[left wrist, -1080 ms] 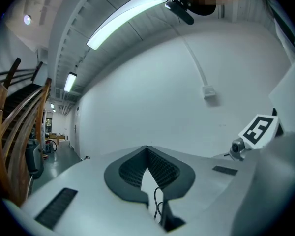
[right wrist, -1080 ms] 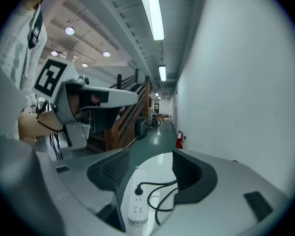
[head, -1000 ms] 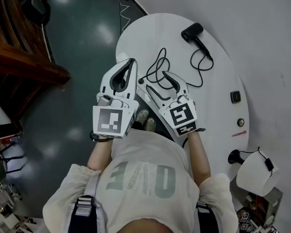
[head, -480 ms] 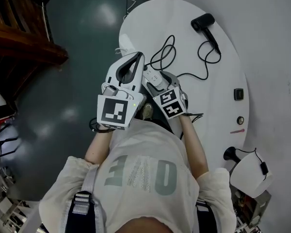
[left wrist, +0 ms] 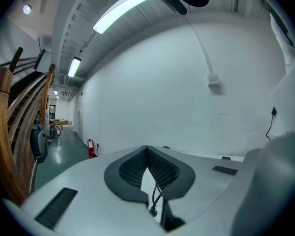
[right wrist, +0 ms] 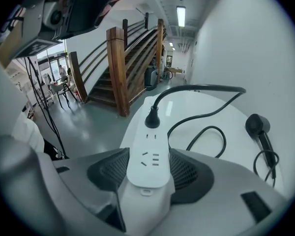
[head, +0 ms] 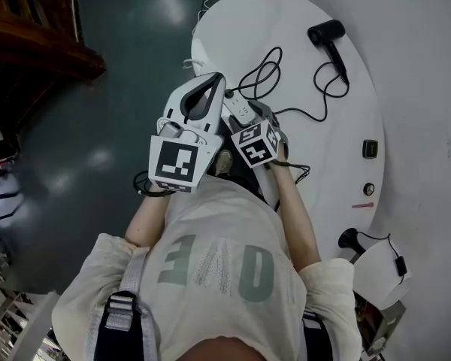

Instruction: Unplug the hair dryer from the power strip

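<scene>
Two grippers: the right gripper (right wrist: 147, 157) tilts down, fingers (right wrist: 199, 173) grasping the long white power strip (right wrist: 148, 146), which points lengthwise away from it; the left gripper (left wrist: 148, 150) sits level, clenched empty.

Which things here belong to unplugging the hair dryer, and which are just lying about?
Job: power strip, plug, black cord, hair dryer, right gripper with jaws around the power strip, left gripper.
Lying about: wooden staircase, fire extinguisher, thin red object.
</scene>
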The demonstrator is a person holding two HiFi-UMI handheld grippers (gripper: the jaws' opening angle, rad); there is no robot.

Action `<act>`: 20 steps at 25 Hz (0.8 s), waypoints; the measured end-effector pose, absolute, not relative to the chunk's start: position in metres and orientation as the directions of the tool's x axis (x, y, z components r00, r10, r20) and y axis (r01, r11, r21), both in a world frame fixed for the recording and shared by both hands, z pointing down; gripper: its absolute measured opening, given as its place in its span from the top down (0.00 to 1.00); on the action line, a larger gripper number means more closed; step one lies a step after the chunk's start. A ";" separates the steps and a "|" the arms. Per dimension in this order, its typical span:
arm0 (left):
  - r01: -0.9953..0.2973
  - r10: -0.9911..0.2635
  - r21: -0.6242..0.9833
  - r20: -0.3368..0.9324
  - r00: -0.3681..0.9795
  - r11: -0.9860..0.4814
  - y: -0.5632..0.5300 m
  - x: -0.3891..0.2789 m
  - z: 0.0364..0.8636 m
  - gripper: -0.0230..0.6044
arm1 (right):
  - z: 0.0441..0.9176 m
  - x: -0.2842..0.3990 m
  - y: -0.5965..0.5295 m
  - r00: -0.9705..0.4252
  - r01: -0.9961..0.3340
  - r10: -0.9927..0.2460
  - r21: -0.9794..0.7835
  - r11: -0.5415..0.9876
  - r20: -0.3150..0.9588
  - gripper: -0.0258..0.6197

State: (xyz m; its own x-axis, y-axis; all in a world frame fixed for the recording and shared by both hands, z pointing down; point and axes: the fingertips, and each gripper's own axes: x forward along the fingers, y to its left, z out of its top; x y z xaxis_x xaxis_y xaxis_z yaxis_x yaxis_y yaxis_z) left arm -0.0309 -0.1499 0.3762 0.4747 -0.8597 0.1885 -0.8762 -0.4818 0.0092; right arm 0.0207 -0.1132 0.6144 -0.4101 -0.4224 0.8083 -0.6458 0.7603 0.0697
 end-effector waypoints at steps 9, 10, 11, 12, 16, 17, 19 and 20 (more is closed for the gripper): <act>-0.862 -0.826 0.025 0.272 0.494 -0.507 -0.153 -0.029 0.421 0.95 | 0.619 0.021 -0.114 -0.408 -0.649 -0.350 0.001 0.760 0.843 0.55; -0.857 -0.819 0.026 0.281 0.500 -0.514 -0.153 -0.028 0.426 0.95 | 0.619 0.021 -0.114 -0.408 -0.650 -0.349 0.000 0.760 0.843 0.55; -0.851 -0.811 0.028 0.288 0.509 -0.524 -0.153 -0.026 0.431 0.95 | 0.619 0.021 -0.114 -0.410 -0.650 -0.349 -0.001 0.760 0.843 0.55; -0.842 -0.801 0.032 0.293 0.522 -0.538 -0.153 -0.024 0.436 0.95 | 0.619 0.021 -0.114 -0.412 -0.649 -0.348 -0.003 0.761 0.842 0.55; -0.784 -0.732 0.073 0.315 0.604 -0.616 -0.149 -0.010 0.466 0.76 | 0.619 0.020 -0.113 -0.419 -0.649 -0.339 -0.017 0.760 0.842 0.55; -0.776 -0.719 0.077 0.330 0.612 -0.626 -0.149 -0.008 0.478 0.75 | 0.618 0.021 -0.113 -0.419 -0.651 -0.338 -0.020 0.759 0.843 0.55; -0.776 -0.708 0.059 0.370 0.602 -0.628 -0.152 -0.006 0.504 0.75 | 0.619 0.021 -0.114 -0.420 -0.654 -0.336 -0.024 0.756 0.843 0.55; -0.779 -0.706 0.045 0.392 0.589 -0.625 -0.154 -0.006 0.518 0.75 | 0.619 0.021 -0.114 -0.420 -0.654 -0.334 -0.026 0.756 0.844 0.55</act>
State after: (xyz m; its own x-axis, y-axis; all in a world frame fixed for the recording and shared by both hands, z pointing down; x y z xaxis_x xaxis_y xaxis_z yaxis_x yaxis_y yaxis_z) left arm -0.0062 -0.1537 0.5184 0.5895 -0.7064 0.3918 -0.7790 -0.6254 0.0445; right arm 0.0206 -0.1137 0.6188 -0.4195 -0.3340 0.8441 -0.6542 0.7558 -0.0261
